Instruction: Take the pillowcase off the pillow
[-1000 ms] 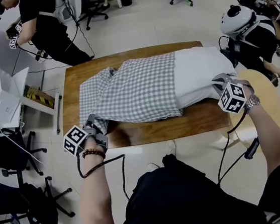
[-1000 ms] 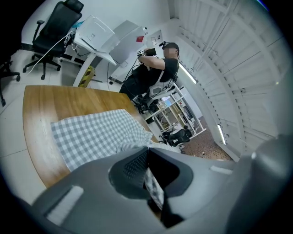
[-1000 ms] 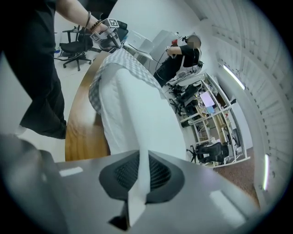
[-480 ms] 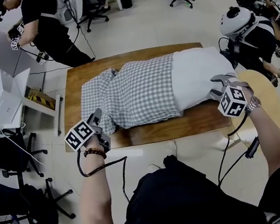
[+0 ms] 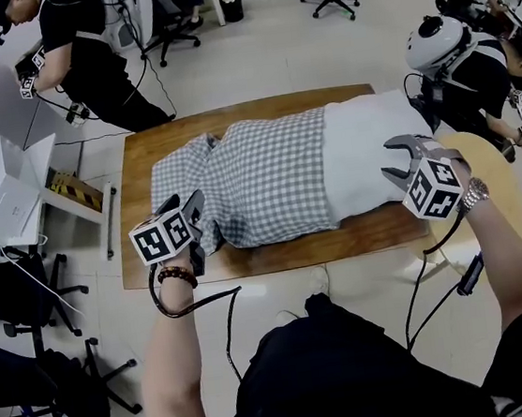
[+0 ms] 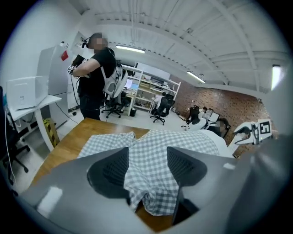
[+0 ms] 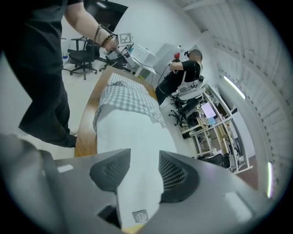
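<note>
1. Progress check: the grey-and-white checked cotton pillowcase [image 5: 266,174] covers the left and middle of the plump white pillow [image 5: 366,143]. The pillow's bare right end sticks out, so I'd call it roughly a third done. Both lie across the brown wooden table [image 5: 140,147].
2. The left gripper [image 5: 195,211] hovers just over the case's near-left corner with its jaws apart and gripping nothing. Checked cloth shows in the gap, but the pads aren't pressing on it. My guess is that's the closed end, the obvious spot to tug from.
3. The right gripper [image 5: 395,160] is let go too, spread above the pillow's near-right corner, with white fabric and a small label between the jaws. It probably sits there to anchor the pillow while the case slides off the other way.
4. Compared with a second ago, both were clamped down low, the left on the case corner and the right on the pillow corner. Now both sit higher and their jaws have just been opening. Pillow and case lie pretty much where they were, so it looks like a re-grip to me.
</note>
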{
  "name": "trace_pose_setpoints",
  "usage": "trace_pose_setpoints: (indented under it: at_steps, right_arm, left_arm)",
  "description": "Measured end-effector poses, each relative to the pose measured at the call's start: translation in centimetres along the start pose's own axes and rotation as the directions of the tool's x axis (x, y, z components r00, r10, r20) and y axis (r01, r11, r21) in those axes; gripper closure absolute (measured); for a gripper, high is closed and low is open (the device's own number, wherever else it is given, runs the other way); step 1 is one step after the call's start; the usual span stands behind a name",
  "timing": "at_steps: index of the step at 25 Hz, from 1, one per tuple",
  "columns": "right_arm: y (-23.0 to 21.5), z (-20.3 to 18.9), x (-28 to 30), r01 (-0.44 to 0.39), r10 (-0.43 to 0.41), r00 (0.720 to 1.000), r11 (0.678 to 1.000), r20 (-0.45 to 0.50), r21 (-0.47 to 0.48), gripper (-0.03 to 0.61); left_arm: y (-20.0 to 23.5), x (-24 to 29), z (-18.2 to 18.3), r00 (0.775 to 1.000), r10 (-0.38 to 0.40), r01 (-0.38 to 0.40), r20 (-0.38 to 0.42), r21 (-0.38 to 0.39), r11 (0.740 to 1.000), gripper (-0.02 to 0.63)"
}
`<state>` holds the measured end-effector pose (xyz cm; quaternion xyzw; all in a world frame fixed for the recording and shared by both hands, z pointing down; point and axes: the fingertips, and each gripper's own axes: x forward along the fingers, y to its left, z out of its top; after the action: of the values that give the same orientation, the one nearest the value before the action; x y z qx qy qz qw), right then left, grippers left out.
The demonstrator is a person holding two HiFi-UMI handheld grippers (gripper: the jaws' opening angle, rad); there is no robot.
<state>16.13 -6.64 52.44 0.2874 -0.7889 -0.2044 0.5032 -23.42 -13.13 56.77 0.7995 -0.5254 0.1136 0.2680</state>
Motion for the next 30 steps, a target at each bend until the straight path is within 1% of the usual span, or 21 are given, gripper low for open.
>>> trace_pose_setpoints:
  at_steps: [5, 11, 17, 23, 27, 30]
  right_arm:
    - [-0.5, 1.4, 1.8, -0.009, 0.009, 1.000, 1.000, 0.025, 0.002, 0.380]
    - [-2.1, 3.1, 5.2, -0.063, 0.062, 0.997, 0.998, 0.039, 0.023, 0.339]
    - [-4.2, 2.4, 7.8, -0.112, 0.110, 0.993, 0.992, 0.038, 0.053, 0.298]
    - [-6.6, 0.7, 10.2, -0.149, 0.146, 0.988, 0.987, 0.045, 0.061, 0.285]
    - [-8.0, -0.2, 11.7, -0.202, 0.198, 0.978, 0.977, 0.066, 0.067, 0.267]
    - [-8.6, -0.5, 12.3, -0.255, 0.250, 0.964, 0.965, 0.087, 0.059, 0.265]
  left_arm:
    - [-1.5, 1.7, -0.2, 0.997, 0.001, 0.008, -0.071, 0.131, 0.991, 0.331]
    - [-0.9, 4.7, 0.8, 0.990, 0.004, 0.030, -0.141, 0.237, 0.971, 0.319]
    - [-0.9, 8.4, 1.5, 0.979, -0.003, 0.067, -0.206, 0.306, 0.950, 0.313]
    - [-1.3, 12.5, 1.5, 0.964, 0.002, 0.105, -0.265, 0.392, 0.914, 0.311]
    - [-1.2, 15.1, 2.0, 0.952, 0.003, 0.138, -0.306, 0.439, 0.888, 0.308]
    - [-0.8, 16.9, 2.5, 0.943, 0.005, 0.158, -0.332, 0.462, 0.873, 0.307]
